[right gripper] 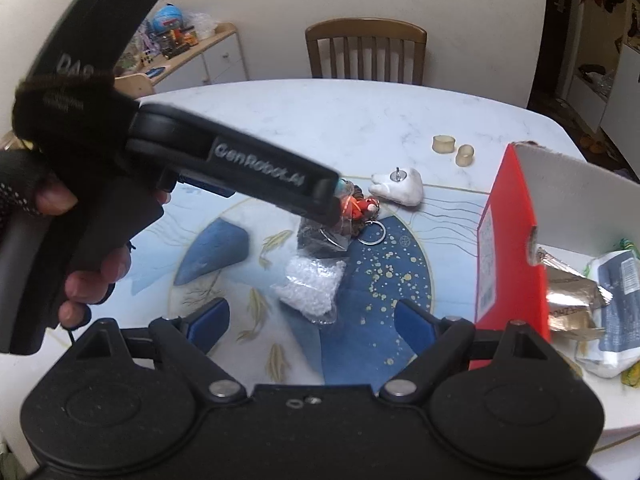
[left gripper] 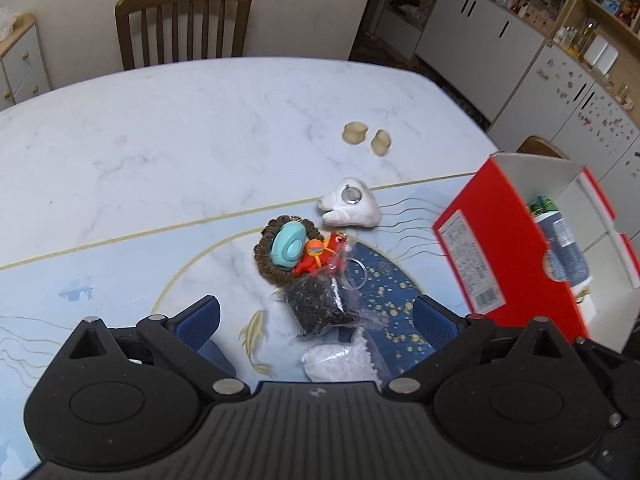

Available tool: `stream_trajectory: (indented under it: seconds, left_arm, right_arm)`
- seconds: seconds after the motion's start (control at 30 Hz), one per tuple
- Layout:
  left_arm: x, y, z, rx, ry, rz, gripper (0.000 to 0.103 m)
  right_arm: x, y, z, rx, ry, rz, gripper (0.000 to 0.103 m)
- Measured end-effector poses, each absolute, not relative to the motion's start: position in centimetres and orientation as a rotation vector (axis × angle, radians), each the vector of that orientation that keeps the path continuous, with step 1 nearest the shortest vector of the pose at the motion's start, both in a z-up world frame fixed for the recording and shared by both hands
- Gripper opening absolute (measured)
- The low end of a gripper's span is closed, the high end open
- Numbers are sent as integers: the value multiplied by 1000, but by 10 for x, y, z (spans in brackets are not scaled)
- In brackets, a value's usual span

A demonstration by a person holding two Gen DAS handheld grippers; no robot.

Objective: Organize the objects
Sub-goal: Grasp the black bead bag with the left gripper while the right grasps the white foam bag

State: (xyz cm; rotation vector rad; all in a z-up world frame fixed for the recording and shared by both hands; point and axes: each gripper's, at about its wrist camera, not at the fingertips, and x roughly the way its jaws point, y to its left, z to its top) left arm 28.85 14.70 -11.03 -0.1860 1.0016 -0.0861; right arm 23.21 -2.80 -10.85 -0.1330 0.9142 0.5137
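Observation:
A small pile lies on the blue placemat [left gripper: 120,264]: a dark woven ring [left gripper: 276,268] with a teal oval piece [left gripper: 287,246], an orange figure [left gripper: 320,254], a clear bag of dark bits [left gripper: 318,304] and a bag of white beads [left gripper: 340,360]. My left gripper [left gripper: 318,320] is open, above the dark bag and touching nothing. My right gripper [right gripper: 310,322] is open and empty, just short of the white bead bag [right gripper: 312,284]. The left gripper's body [right gripper: 256,172] crosses the right wrist view and hides part of the pile.
A red and white open box [left gripper: 500,240] stands at the right, holding packets [right gripper: 616,292]. A white lump with a metal pin [left gripper: 352,204], two small tan cylinders [left gripper: 354,133] and a key ring [right gripper: 371,234] lie on the marble table [left gripper: 160,128]. A wooden chair [left gripper: 184,24] stands behind.

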Motion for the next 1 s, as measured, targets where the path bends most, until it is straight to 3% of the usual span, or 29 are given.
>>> stream_trajectory:
  seconds: [0.73, 0.87, 1.0]
  left_arm:
    - [323, 145, -155, -168, 1051, -72, 103]
    - [322, 144, -156, -174, 1048, -87, 102]
    - [321, 146, -157, -199, 1034, -97, 94]
  right_arm:
    - [268, -4, -155, -123, 981, 444, 81]
    - [269, 1, -160, -134, 986, 453, 76]
    - [269, 5, -161, -144, 980, 461, 71]
